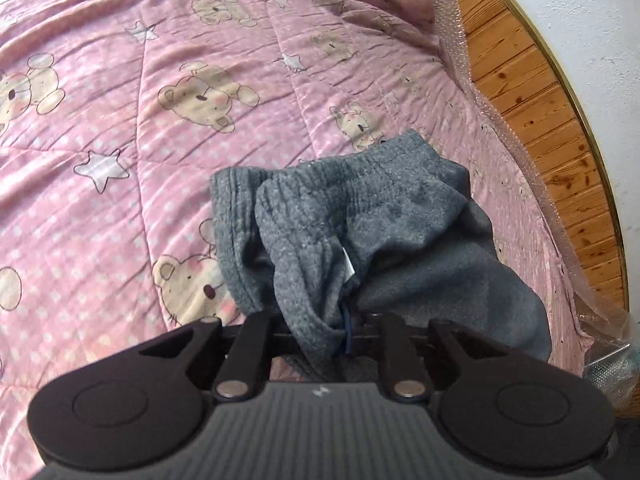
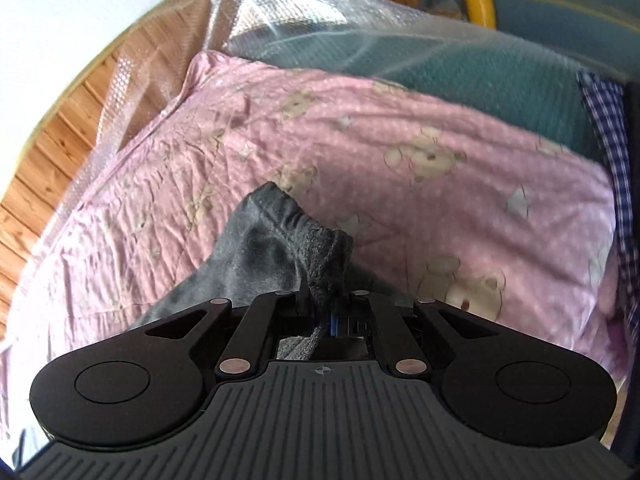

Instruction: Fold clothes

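Note:
A grey fleece garment (image 1: 360,224) with an elastic ribbed waistband is bunched over the pink bear-print quilt (image 1: 140,120). My left gripper (image 1: 324,332) is shut on a fold of its waistband, the cloth draping over the fingers; a small white label shows near the pinch. In the right wrist view the same grey garment (image 2: 276,256) rises in a peak from my right gripper (image 2: 324,320), which is shut on another part of the waistband. The fingertips of both grippers are hidden by cloth.
The quilt (image 2: 400,184) covers the bed. Bubble wrap (image 2: 288,20) lies along its far edge over a dark green cushion (image 2: 480,76). Wood panelling (image 1: 532,92) and a white wall border the bed. A blue checked cloth (image 2: 612,152) lies at the right.

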